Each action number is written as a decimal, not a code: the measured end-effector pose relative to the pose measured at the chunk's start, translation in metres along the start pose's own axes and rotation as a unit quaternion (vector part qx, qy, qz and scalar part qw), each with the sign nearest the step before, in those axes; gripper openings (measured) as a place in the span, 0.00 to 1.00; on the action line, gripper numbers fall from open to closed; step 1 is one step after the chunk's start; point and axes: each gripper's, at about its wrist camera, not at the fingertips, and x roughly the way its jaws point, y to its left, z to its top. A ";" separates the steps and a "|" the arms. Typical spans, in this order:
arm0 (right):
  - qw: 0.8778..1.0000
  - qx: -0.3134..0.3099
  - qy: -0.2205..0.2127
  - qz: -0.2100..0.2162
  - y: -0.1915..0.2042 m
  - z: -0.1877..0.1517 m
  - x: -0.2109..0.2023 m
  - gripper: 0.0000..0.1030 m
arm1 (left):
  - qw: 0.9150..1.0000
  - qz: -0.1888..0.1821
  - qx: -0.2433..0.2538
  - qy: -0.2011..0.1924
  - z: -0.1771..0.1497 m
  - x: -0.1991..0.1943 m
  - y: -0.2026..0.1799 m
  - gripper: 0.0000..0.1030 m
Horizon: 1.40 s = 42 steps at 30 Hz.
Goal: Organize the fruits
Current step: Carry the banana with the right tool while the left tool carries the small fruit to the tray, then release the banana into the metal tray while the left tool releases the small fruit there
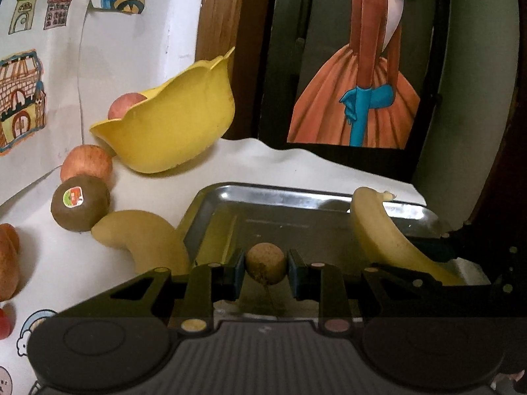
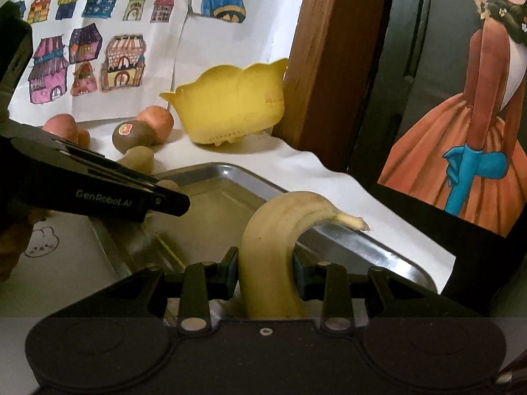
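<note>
Small round tan fruit [image 1: 266,262] sits pinched btwn the left gripper [image 1: 266,268] jaws, over the metal tray [image 1: 296,197]. Right gripper [image 2: 265,268] is clamped on a banana [image 2: 273,247], stem end arching up over the tray's right rim. A 2nd banana [image 1: 145,240] lies just left of the tray, touching a kiwi [image 1: 80,203] (sticker on it) w/ an apple [image 1: 86,164] behind. Yellow bowl [image 1: 171,125] is tilted near the wall, another apple [image 1: 126,105] peeking behind it.
</note>
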 end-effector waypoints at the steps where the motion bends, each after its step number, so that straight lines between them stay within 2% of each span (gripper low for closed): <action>1: 1.000 0.000 0.002 0.002 0.001 0.000 0.001 0.34 | 1.000 0.000 0.003 0.000 0.000 0.000 0.000 0.29; 10: 1.000 0.004 0.006 0.004 0.003 -0.002 0.004 0.35 | 1.000 0.011 0.026 0.004 0.000 0.003 -0.007 0.29; 16: 1.000 -0.006 -0.010 -0.005 0.008 -0.003 -0.002 0.36 | 0.999 0.015 0.037 0.003 -0.002 0.003 -0.009 0.29; 19: 1.000 -0.007 -0.015 -0.012 0.009 -0.003 -0.008 0.42 | 0.999 0.013 0.039 0.004 -0.002 0.002 -0.010 0.31; 21: 1.000 -0.004 -0.018 -0.015 0.008 -0.002 -0.014 0.45 | 0.999 0.010 0.033 0.005 -0.002 0.000 -0.009 0.36; 23: 0.999 0.001 -0.026 -0.020 0.008 -0.003 -0.024 0.53 | 1.000 0.009 0.018 0.004 -0.003 -0.005 -0.006 0.55; 27: 0.997 0.002 -0.062 -0.037 0.013 -0.001 -0.053 0.65 | 1.000 0.002 -0.013 -0.023 -0.001 -0.032 -0.003 0.63; 29: 0.995 0.003 -0.081 -0.050 0.019 0.001 -0.069 0.73 | 0.999 0.003 -0.028 -0.041 0.002 -0.049 -0.002 0.77; 33: 0.991 0.012 -0.118 -0.059 0.032 0.008 -0.105 0.81 | 0.997 -0.003 -0.038 -0.070 0.005 -0.087 0.001 0.86; 35: 0.989 0.014 -0.133 -0.063 0.041 0.011 -0.122 0.88 | 0.996 0.003 -0.040 -0.084 0.005 -0.109 0.003 0.93; 38: 0.985 0.016 -0.160 -0.066 0.057 0.015 -0.149 0.95 | 0.993 0.009 -0.046 -0.105 0.002 -0.141 0.008 0.97; 42: 0.981 0.017 -0.180 -0.067 0.080 0.014 -0.180 0.99 | 0.990 0.019 -0.057 -0.126 -0.007 -0.183 0.020 0.99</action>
